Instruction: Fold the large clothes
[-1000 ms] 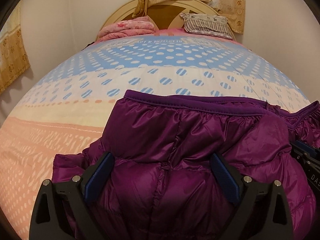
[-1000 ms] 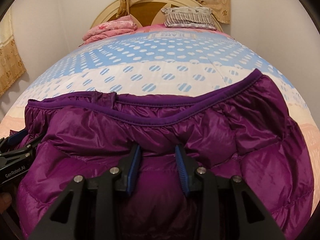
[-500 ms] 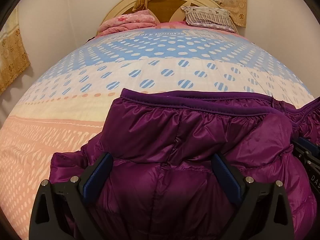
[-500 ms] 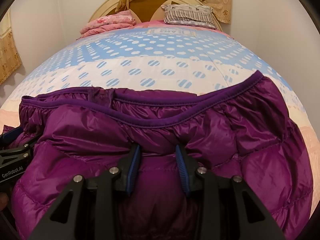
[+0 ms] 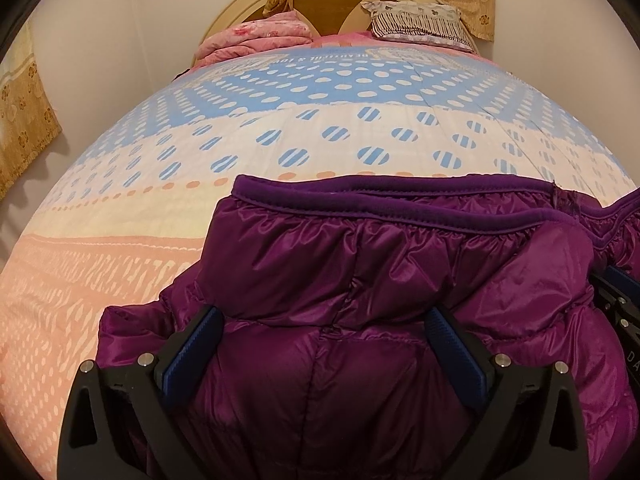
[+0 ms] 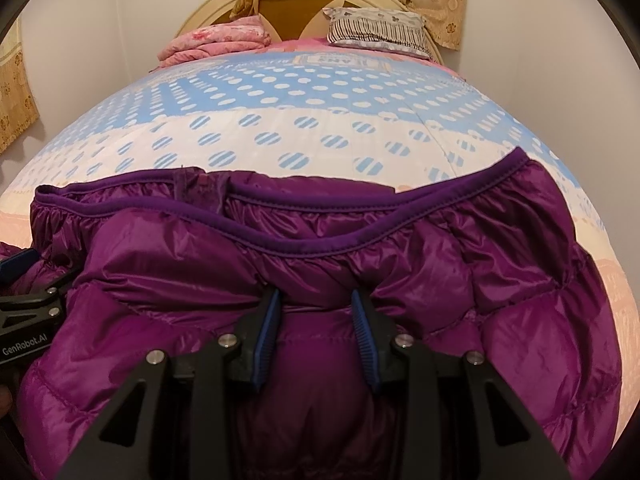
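Observation:
A purple puffer jacket (image 5: 360, 272) lies bunched on the near part of the bed, its hem band toward the headboard. It also fills the lower half of the right wrist view (image 6: 460, 280). My left gripper (image 5: 324, 320) stands wide open with jacket fabric bulging between its blue pads. My right gripper (image 6: 316, 300) is partly closed, its jaws pinching a fold of the jacket. The right gripper shows at the right edge of the left wrist view (image 5: 620, 300). The left gripper shows at the left edge of the right wrist view (image 6: 28, 312).
The bed (image 5: 280, 120) has a dotted blue, cream and pink cover. A folded pink blanket (image 5: 256, 38) and a striped pillow (image 5: 416, 20) lie by the wooden headboard. Walls close in on both sides. Curtains (image 5: 24, 112) hang left and above the headboard.
Both grippers and the jacket have shifted slightly forward toward the headboard. The jaws' openings look the same.

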Available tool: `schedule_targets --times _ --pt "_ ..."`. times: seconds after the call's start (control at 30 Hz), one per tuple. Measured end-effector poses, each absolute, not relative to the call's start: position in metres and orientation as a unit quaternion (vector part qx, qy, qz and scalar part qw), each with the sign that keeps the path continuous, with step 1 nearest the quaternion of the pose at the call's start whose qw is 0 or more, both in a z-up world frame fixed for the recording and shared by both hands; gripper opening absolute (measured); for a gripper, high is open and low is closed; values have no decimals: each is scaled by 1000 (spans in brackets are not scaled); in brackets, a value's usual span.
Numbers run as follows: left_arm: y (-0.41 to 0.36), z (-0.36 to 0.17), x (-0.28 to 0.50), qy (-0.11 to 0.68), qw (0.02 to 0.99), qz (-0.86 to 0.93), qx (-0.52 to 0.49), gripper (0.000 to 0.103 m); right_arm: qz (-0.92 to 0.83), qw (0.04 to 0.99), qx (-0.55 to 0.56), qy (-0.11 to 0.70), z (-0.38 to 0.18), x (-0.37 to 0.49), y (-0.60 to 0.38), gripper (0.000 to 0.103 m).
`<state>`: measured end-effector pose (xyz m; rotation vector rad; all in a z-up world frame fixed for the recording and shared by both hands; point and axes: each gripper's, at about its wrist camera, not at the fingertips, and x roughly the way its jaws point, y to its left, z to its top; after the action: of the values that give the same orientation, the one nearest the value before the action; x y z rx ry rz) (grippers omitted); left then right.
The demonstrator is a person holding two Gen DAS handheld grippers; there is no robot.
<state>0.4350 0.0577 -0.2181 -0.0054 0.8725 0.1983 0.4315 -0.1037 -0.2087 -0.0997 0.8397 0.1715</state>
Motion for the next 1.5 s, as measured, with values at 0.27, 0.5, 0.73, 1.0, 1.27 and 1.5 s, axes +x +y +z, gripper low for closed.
schedule_targets --times 0.27,0.5,0.73,1.0,1.27,1.5 --pt "57 -219 436 423 901 97 -1 102 76 909 -61 406 -210 431 -100 41" --pt "57 -218 436 424 900 98 -2 102 76 909 -59 406 -210 431 -99 41" --pt "57 -218 437 424 900 98 -2 102 76 909 -59 406 -210 431 -99 41" --pt "58 -217 437 425 900 98 -2 102 73 909 -63 405 -210 431 -99 41" --pt "59 -176 396 379 921 88 -34 102 78 909 -3 409 -181 416 -105 52" --pt "46 -201 393 380 918 111 9 102 93 914 -55 391 -187 406 -57 62"
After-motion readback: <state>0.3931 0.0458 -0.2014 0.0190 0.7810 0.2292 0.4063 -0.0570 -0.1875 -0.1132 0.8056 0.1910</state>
